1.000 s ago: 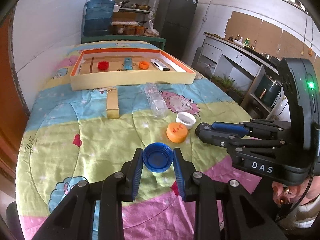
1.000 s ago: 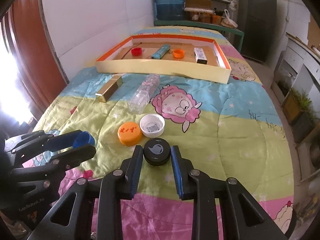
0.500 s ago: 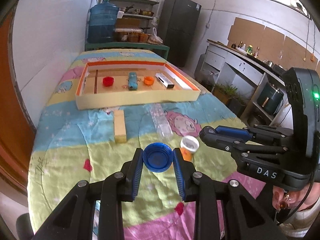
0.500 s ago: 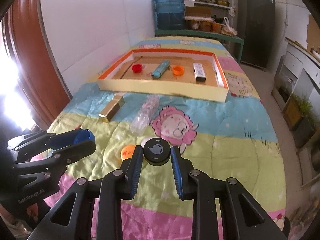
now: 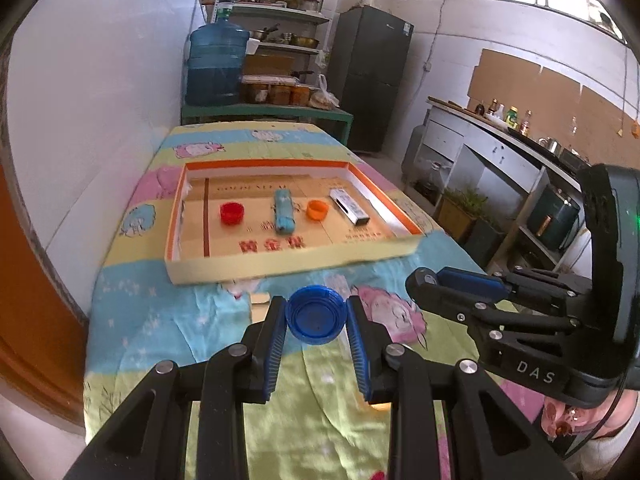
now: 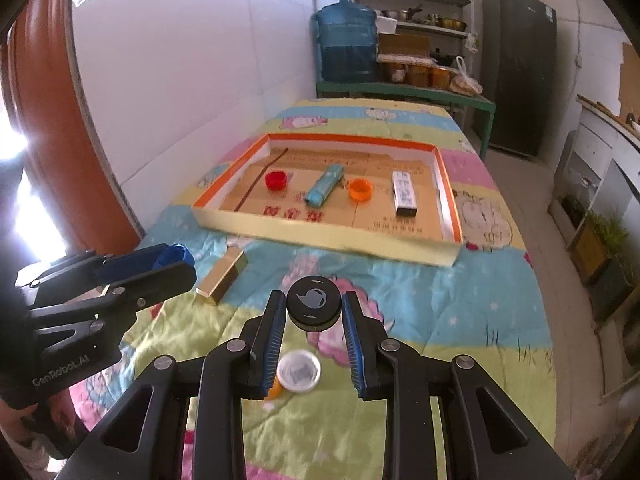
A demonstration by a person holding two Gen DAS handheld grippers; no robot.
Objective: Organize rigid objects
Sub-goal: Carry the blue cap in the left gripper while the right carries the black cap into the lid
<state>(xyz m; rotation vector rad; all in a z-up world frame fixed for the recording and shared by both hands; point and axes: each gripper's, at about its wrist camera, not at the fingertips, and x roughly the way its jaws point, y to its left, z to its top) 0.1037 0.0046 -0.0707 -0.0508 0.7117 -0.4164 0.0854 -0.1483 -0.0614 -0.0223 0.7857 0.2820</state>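
Round ribbed blue cap [image 5: 316,315] pinched in left hand-held gripper [image 5: 317,320]; right hand-held gripper [image 6: 314,312] pinches smooth black lid [image 6: 314,304].

Blue water jug [image 5: 216,68] at 11 o'clock on green bench [image 6: 404,90]; dark fridge [image 6: 518,72] at 1 o'clock; cluttered shelves [image 5: 280,12] behind.

"DAS" in pale capitals on black body of right gripper [image 5: 432,284], left wrist view. "GenRobot.AI" in grey letters on black body of left gripper [image 6: 176,264], right wrist view. Red Chinese characters printed on cardboard floor of shallow orange-rimmed box [image 6: 448,258], too blurred to read; smaller lines likewise.
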